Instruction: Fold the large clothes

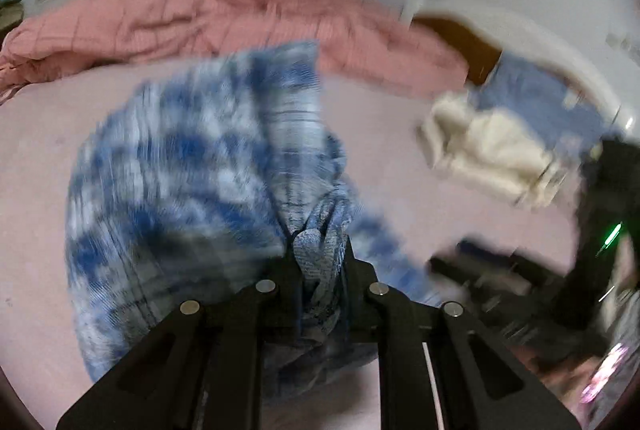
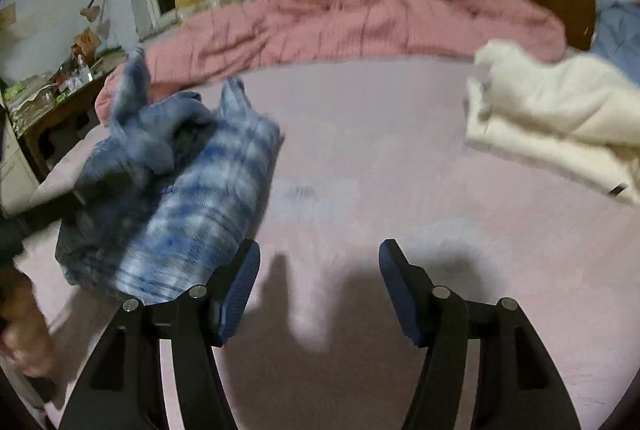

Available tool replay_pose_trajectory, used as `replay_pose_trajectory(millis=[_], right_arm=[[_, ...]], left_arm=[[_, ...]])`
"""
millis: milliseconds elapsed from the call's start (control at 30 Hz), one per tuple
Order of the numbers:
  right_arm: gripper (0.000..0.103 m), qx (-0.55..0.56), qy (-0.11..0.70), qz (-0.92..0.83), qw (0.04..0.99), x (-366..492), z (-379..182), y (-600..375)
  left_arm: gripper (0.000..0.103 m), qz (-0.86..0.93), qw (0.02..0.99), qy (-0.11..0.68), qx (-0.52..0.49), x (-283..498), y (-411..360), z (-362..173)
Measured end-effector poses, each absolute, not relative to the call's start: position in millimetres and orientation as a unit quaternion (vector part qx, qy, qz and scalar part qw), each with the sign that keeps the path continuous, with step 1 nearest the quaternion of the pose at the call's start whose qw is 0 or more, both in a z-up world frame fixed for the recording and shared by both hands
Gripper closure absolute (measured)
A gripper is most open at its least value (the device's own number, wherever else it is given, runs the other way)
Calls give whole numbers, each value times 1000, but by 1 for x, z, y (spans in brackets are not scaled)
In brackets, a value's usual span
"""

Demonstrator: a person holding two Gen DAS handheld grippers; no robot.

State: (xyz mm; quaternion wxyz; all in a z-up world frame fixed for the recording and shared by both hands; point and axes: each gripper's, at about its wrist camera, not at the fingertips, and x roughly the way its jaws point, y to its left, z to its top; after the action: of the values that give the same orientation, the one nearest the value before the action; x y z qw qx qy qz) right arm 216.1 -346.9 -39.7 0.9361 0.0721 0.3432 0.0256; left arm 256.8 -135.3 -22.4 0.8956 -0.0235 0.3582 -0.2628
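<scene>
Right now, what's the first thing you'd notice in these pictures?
The blue-and-white tie-dye garment stands out first: it lies bunched on the pale pink sheet, with a pinch of it clamped in the left tool. Behind it, a rumpled pink quilt stretches across the bed, and a cream garment lies folded at the right. The right tool hangs open over bare sheet.

A bunched fold of the blue tie-dye garment [image 1: 192, 166] is clamped between the left gripper [image 1: 318, 254] above the pink sheet [image 1: 40, 190].
</scene>
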Motion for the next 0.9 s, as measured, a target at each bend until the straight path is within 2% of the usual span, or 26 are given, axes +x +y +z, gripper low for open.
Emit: replay_pose_trajectory(millis=[100, 200, 267, 333, 467, 600, 700, 800, 900], right_arm=[[39, 96, 353, 31, 930, 217, -44, -356], [39, 101, 350, 26, 931, 216, -45, -358], [39, 97, 345, 16, 933, 213, -42, -358], [39, 90, 331, 16, 939, 207, -38, -356], [39, 66, 295, 16, 953, 192, -16, -346], [39, 126, 257, 96, 953, 183, 27, -325], [39, 98, 239, 125, 958, 190, 54, -293], [52, 90, 258, 150, 950, 217, 57, -263], [62, 79, 299, 130, 942, 245, 32, -246]], left_arm=[[89, -260, 901, 348, 2, 246, -142, -22], [77, -271, 906, 325, -19, 231, -131, -14], [61, -282, 911, 300, -22, 214, -123, -5], [53, -274, 923, 269, -17, 199, -114, 4], [52, -239, 948, 190, -92, 192, -70, 24], [52, -198, 952, 199, -124, 224, -42, 35], [52, -166, 955, 215, -119, 242, -28, 28], [52, -165, 945, 251, -133, 248, -20, 1], [50, -192, 916, 320, -145, 256, -16, -22]])
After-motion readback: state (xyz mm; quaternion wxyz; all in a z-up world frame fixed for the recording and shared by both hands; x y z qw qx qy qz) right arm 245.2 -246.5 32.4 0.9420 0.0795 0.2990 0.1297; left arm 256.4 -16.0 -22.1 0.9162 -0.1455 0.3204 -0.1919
